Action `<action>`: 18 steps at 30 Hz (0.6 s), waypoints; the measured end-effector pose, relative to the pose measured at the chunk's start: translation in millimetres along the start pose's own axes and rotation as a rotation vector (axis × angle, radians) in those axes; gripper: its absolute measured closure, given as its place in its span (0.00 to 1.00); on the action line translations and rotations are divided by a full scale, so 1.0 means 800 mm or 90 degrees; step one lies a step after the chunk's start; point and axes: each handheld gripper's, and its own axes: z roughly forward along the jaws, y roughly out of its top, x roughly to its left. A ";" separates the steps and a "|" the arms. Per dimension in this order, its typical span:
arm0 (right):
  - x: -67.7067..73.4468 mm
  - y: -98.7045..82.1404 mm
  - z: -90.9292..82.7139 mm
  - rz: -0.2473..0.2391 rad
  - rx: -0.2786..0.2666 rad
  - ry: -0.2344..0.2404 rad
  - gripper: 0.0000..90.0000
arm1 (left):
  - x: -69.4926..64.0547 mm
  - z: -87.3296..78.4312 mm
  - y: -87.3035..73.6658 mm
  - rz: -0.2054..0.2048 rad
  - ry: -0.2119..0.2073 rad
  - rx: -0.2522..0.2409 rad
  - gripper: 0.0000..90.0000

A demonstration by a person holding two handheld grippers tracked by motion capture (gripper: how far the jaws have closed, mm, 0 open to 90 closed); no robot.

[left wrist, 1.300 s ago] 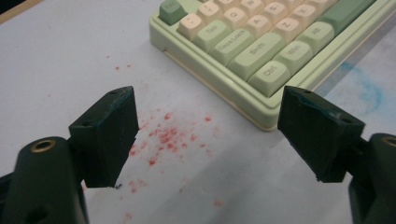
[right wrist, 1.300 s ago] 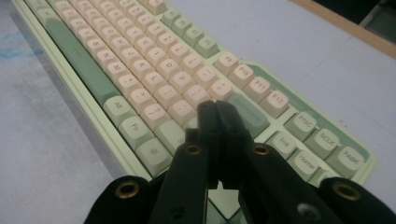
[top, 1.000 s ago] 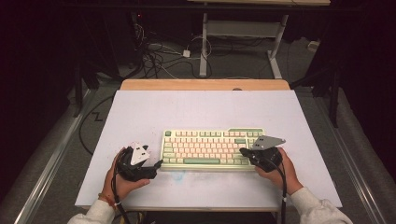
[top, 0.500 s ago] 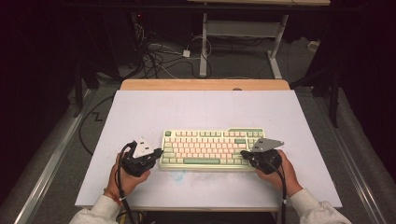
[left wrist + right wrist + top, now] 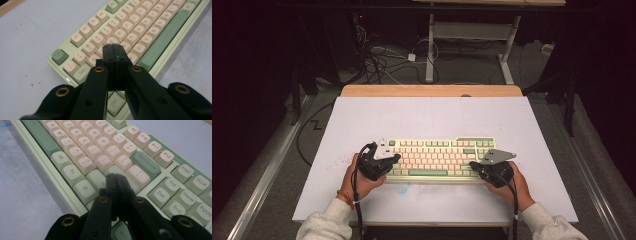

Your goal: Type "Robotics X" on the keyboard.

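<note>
Keyboard [image 5: 439,157]: though judged rigid and fairly heavy, keycaps may pop; the short ends are best gripped; lies near the surface [image 5: 432,117] front edge.
Left hand-held gripper [image 5: 114,49]: pressed together, empty, over left keys.
Right hand-held gripper [image 5: 115,180]: together, empty, over right keys.

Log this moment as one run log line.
left tool: shut, empty, jaws just closed, over keyboard left end | right tool: shut, empty, over right end | table: keyboard flat

a pale green keyboard [image 5: 439,160] with cream and sage-green keys on a light lavender-grey counter [image 5: 432,117] edged in tan wood; both tools black, left tool [image 5: 115,51], right tool [image 5: 116,181].
</note>
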 end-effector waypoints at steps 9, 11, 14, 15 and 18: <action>0.000 0.000 0.000 0.000 0.001 0.000 1.00 | 0.000 0.018 0.021 0.017 -0.005 0.014 0.97; 0.001 0.000 0.000 0.000 0.001 -0.002 1.00 | 0.000 0.022 0.025 0.021 -0.003 0.018 0.97; 0.001 0.000 0.000 0.002 0.001 -0.001 1.00 | 0.000 0.027 0.031 0.027 -0.005 0.023 0.97; 0.000 0.000 0.000 0.003 0.001 -0.001 1.00 | 0.000 0.030 0.033 0.029 -0.007 0.026 0.97; 0.001 0.000 0.000 0.001 0.001 -0.001 1.00 | -0.001 0.038 0.038 0.034 -0.010 0.038 0.97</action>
